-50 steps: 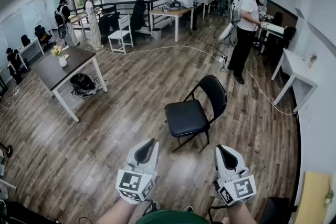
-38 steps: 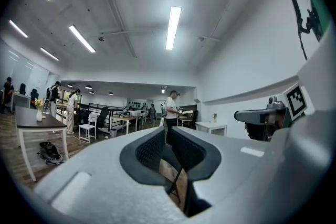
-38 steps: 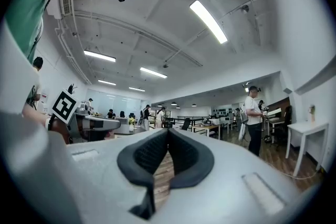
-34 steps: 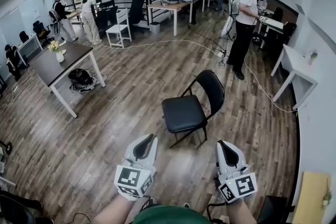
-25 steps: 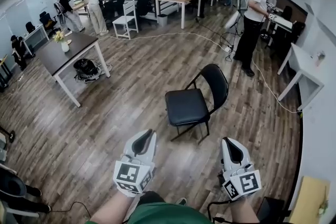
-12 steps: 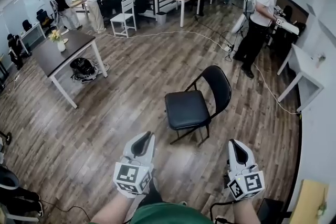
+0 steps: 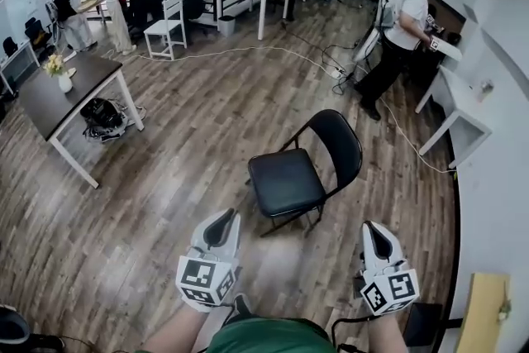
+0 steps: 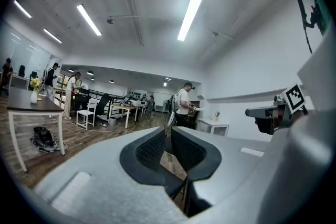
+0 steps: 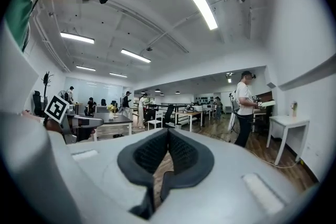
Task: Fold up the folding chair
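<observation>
A black folding chair (image 7: 287, 183) stands unfolded on the wood floor, seat toward me and backrest (image 7: 338, 143) at its right. Both grippers hang level in front of me, short of the chair and not touching it. My left gripper (image 7: 221, 220) points at the floor just left of the seat; its jaws are shut to a thin slit with nothing in them. My right gripper (image 7: 376, 232) is shut and empty, to the right of the chair's legs. In the left gripper view a sliver of the chair (image 8: 172, 182) shows past the left gripper (image 8: 168, 134). The right gripper (image 9: 168, 131) faces the room.
A dark table (image 7: 37, 100) with a flower vase (image 7: 64, 82) stands at the left, a bag (image 7: 103, 116) under it. A person (image 7: 401, 16) stands by a white table (image 7: 450, 95) at the right. A white cable (image 7: 248, 51) crosses the floor beyond the chair.
The room has slid leftward in the head view as I moved, and the chair sits slightly nearer. Both grippers keep their places low in the frame, still shut and empty.
</observation>
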A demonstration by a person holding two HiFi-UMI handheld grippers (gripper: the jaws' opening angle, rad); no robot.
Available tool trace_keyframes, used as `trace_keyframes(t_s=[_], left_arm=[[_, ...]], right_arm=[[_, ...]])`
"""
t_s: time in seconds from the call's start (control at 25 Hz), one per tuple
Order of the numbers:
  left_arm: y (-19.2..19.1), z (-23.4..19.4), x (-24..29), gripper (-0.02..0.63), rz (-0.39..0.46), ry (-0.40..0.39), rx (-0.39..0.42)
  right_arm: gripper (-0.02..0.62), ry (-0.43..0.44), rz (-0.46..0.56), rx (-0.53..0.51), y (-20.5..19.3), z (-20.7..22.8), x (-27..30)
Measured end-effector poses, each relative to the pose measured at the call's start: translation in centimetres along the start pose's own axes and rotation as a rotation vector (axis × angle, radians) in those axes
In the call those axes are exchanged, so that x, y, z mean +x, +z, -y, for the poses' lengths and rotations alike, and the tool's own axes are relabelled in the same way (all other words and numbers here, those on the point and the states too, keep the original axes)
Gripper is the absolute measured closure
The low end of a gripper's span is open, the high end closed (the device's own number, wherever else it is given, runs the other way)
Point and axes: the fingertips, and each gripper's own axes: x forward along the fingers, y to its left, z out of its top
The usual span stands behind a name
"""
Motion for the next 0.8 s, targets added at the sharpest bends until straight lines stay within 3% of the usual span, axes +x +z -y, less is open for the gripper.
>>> trace_keyframes(t_s=[0.4,0.8], left_arm=[[-1.0,-6.0,4.1,0.561,-0.024,-0.046,-0.051],[-1.6,-7.2,9.3,0.561,-0.069,-0.029,-0.027]], right_arm=[[0.592,-0.066,-0.05,0.016,0.0,-1.2,5.1],[0.592,-0.018,-0.059,0.078,-2.0,1.7,12.1]])
